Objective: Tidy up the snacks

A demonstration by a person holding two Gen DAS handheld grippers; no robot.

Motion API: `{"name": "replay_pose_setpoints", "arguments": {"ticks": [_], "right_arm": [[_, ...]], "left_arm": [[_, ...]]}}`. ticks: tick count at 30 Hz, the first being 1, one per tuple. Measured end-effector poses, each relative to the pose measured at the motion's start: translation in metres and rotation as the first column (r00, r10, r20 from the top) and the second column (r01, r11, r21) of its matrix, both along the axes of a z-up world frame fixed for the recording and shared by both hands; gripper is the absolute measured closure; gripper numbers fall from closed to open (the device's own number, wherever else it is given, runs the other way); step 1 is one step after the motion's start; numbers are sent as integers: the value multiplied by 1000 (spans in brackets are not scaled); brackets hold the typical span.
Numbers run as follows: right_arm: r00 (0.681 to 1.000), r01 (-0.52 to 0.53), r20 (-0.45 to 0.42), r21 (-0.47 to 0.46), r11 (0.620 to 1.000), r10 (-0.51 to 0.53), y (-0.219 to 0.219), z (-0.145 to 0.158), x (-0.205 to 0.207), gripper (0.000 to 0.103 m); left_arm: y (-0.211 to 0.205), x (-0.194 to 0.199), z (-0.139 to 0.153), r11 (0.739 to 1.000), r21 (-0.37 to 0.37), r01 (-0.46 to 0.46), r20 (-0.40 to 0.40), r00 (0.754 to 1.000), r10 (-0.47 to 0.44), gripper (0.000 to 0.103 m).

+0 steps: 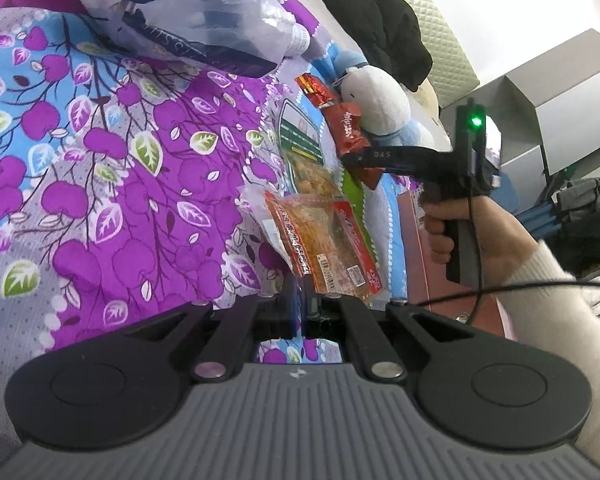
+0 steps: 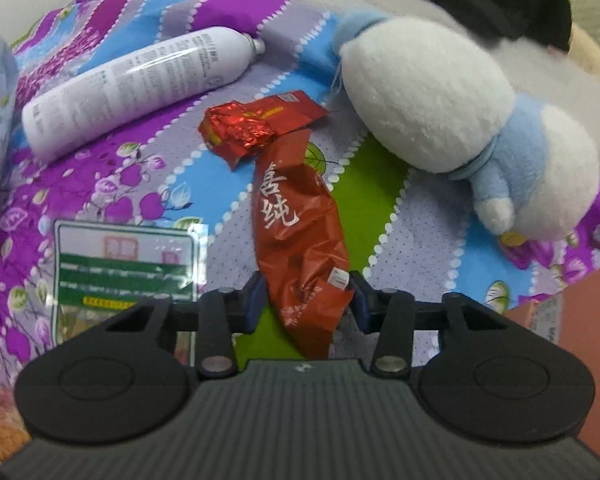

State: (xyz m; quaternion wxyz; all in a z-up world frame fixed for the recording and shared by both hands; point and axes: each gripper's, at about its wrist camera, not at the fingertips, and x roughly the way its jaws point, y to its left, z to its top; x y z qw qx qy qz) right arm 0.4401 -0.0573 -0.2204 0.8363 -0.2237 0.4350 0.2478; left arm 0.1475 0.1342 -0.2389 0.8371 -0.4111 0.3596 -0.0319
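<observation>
Left hand-held gripper [image 1: 306, 300]: fingers pressed together, pinching a clear snack pack w/ orange-red print [image 1: 324, 244] by its near edge, pack lifted off the floral purple-blue bedspread [image 1: 100, 160]. Right hand-held gripper [image 2: 306, 298]: fingers partly spread, straddling the near end of a long crinkled dark-red foil snack packet w/ white characters [image 2: 300, 236]; pads at its edges, can't tell if pressing. Packet lies flat on bedspread, far end touching a crumpled shiny red foil wrapper [image 2: 244, 128]. Green-labelled clear pouch [image 2: 128, 264] lies left of packet. White & blue plush toy [image 2: 452, 112] right, white cylindrical bottle [image 2: 132, 88] on its side at back left.
</observation>
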Motion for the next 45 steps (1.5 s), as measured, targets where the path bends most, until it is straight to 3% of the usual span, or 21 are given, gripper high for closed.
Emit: {"name": "replay_pose_setpoints", "arguments": {"ticks": [5,11,16,19,22,27,30,31,32,33,35,39,42,45], "right_arm": [[999,33,40,63,997,-35,-20,24,-34,60],[990,93,91,132,987,-105,-49,52,-110,60],[984,167,29,186,968,-175,-69,49,-179,60],[975,221,-60,258,940,-213,-85,47,-215,61],[957,285,-123,268,920,-261,-97,42,-246,62],[958,285,-84,221,933,-273,-104,32,-270,62],[948,317,-109,215,924,-299,-113,23,-267,62],[946,322,-114,222,920,-303,-116,22,-268,62],[946,323,-114,225,919,-304,-118,21,-268,62],[945,325,-113,224,919,-307,-120,21,-269,62],[940,339,-120,238,910,-319,-123,21,-268,61],[932,362,-133,242,900,-339,-134,19,-266,57],[935,354,-120,261,898,-333,-138,20,-265,39],[941,339,-105,280,898,-323,-140,20,-265,38]], "left_arm": [[-1,-8,6,1000,23,-1,5,1000,1,101],[-9,-20,11,998,55,22,5,1000,-22,101],[-21,-30,13,995,83,47,-11,999,-46,101],[-28,-38,11,995,84,56,-42,998,-52,101],[-36,-45,10,993,91,76,-58,996,-71,101],[-48,-50,10,984,112,140,-75,988,-132,101],[-52,-50,14,977,137,161,-95,984,-149,99],[-54,-49,15,975,138,177,-108,981,-163,96],[-55,-49,15,971,145,189,-121,978,-172,83],[-58,-49,17,966,162,200,-131,975,-180,61],[-63,-48,24,950,228,215,-131,973,-189,31],[-73,-45,39,901,340,269,-122,963,-242,12],[-80,-37,46,850,427,308,-129,951,-280,5],[-88,-25,50,794,502,344,-147,938,-313,4]]}}
